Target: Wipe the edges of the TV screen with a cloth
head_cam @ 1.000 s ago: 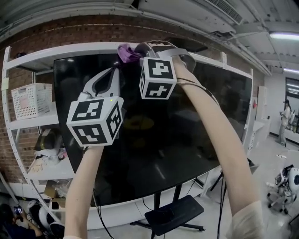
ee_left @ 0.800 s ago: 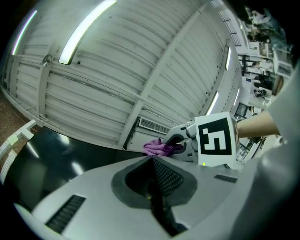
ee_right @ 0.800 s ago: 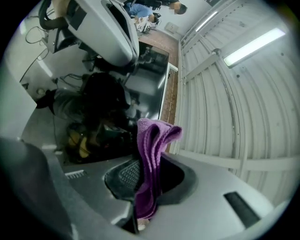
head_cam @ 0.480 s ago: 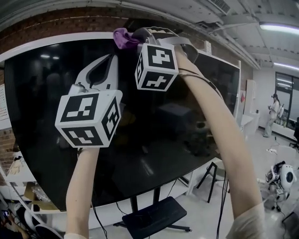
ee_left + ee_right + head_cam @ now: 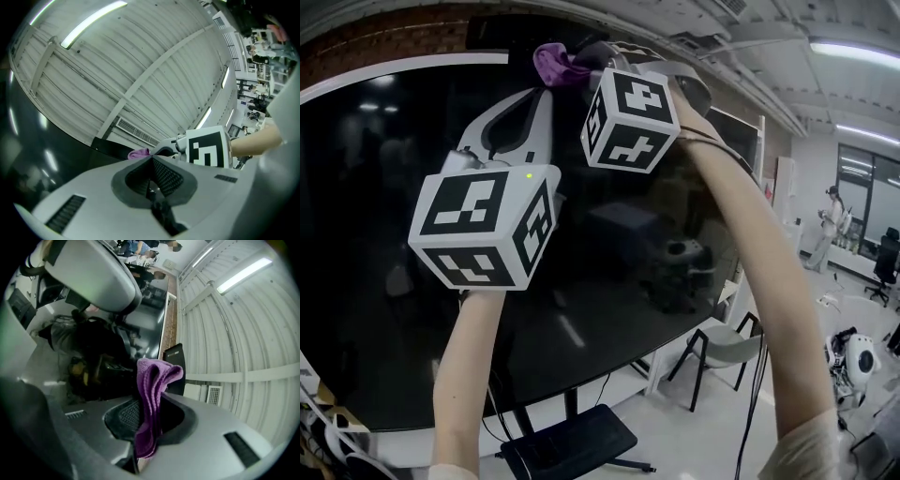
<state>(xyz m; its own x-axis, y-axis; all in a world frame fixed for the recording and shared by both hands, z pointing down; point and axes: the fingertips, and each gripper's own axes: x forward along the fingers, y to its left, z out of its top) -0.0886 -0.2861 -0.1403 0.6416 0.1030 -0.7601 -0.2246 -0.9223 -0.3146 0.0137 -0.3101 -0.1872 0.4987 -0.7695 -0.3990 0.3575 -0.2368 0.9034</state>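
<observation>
Shelving that was showing at the left of the head view a second ago is no longer appearing there. The dark TV screen [image 5: 384, 281] is now filling that side, and a grey chair [image 5: 717, 349] is showing at the lower right. The left marker cube [image 5: 485, 225] and the right marker cube [image 5: 630, 122] are looming larger than before. The right gripper [image 5: 579, 58] is still holding the purple cloth [image 5: 551, 64] up at the screen's top edge, slightly higher in the picture than half a second ago. In the right gripper view its jaws are clamping on the cloth [image 5: 157, 376]. The cloth is standing up between the ribbed pads [image 5: 123, 416] as a folded, crumpled strip, looping over at its top and hanging down into the throat of the jaws. The left gripper [image 5: 542, 98] is hanging just below and left of the cloth, over the black glass. In the left gripper view its jaws are pressing together with nothing between them, and the cloth [image 5: 138, 153] is peeking out just beyond their tips, beside the right marker cube [image 5: 209, 149].
</observation>
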